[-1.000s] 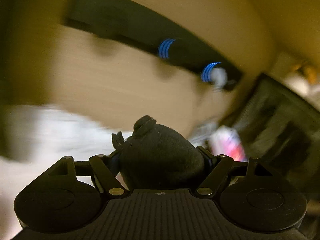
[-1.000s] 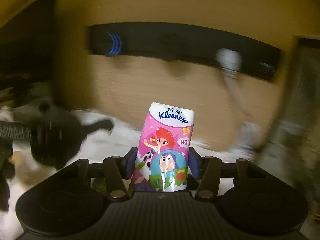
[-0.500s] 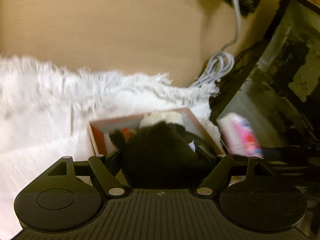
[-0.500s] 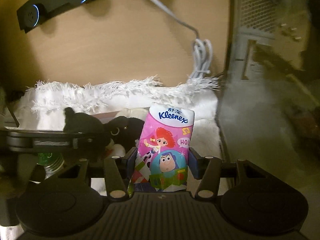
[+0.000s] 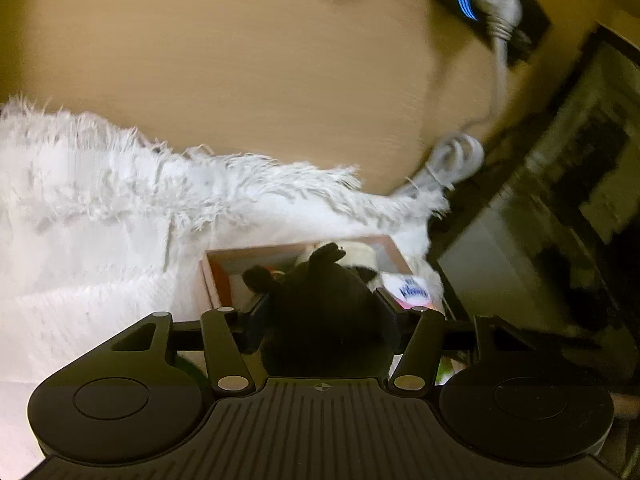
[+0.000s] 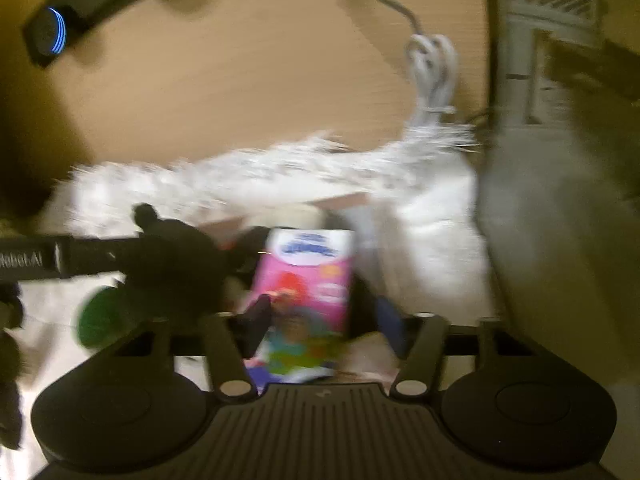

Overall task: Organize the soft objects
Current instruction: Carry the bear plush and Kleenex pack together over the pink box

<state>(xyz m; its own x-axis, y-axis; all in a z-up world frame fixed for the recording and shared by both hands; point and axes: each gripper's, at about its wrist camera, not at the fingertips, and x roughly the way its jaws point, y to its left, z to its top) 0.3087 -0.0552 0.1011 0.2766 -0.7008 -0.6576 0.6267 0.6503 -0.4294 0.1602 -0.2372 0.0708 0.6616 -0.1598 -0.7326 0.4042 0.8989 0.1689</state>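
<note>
My left gripper [image 5: 322,304] is shut on a black plush toy [image 5: 324,316] and holds it just above an open box [image 5: 256,254] with a pale rim and orange inner wall. A black-and-white plush [image 5: 356,252] lies in the box. My right gripper [image 6: 316,320] stands wider around a pink Kleenex tissue pack [image 6: 308,280], which looks loose and blurred over the box's right side [image 6: 340,200]. The pack also shows in the left wrist view [image 5: 412,290]. The left gripper with the black plush [image 6: 172,256] is at the left of the right wrist view.
The box sits on a white fluffy rug [image 5: 100,208] on a wooden floor [image 5: 240,60]. A black power strip with blue rings [image 6: 96,0], a coiled white cable [image 5: 452,160], a dark cabinet [image 5: 560,220] at right and a green object [image 6: 100,316] are nearby.
Both grippers have come down toward the box. The right gripper's fingers have spread apart and the tissue pack has tilted and slipped lower between them. The left still holds the black plush.
</note>
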